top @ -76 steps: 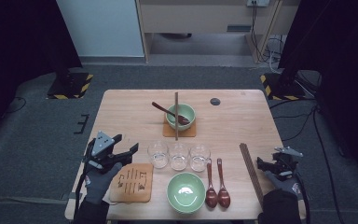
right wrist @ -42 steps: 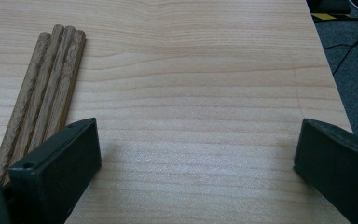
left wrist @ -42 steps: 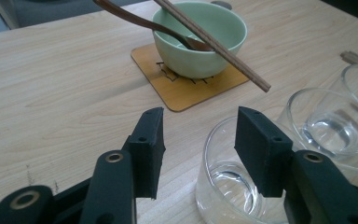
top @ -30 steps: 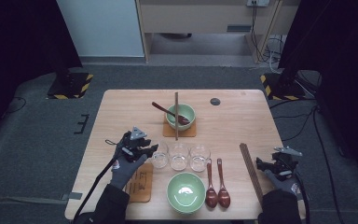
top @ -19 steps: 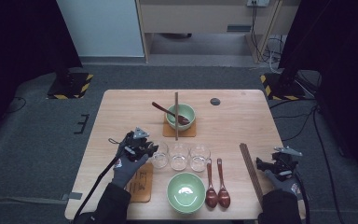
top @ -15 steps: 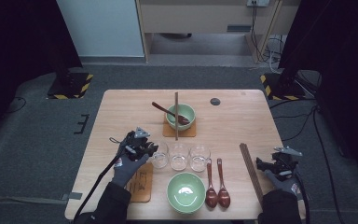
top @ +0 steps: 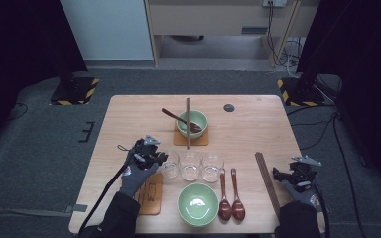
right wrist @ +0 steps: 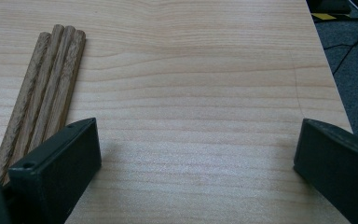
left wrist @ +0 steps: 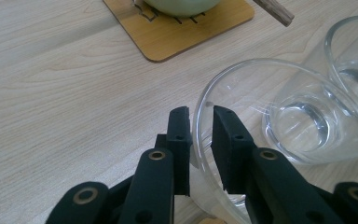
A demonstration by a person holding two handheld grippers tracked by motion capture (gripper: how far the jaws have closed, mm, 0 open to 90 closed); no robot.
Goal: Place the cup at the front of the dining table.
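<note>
Left gripper (left wrist: pixel 200 128) has just been closing, jaws now narrow and pinching the near rim wall of the leftmost clear glass cup (left wrist: pixel 279 135), one pad inside, one outside. That cup (top: pixel 170 163) is the left one of three in a row mid-table, just beside the middle clear glass cup (top: pixel 190 165). Judging: light, rigid, slick and brittle, so a rim pinch may let it swing or slip; lift straight up first. Open wood to the left and ahead, wooden coaster (top: pixel 149 193) just behind. Right gripper (right wrist: pixel 196 154) wide open, holding nothing, over bare table beside the bundle of brown wooden chopsticks (right wrist: pixel 42 84), close to the table's right edge
</note>
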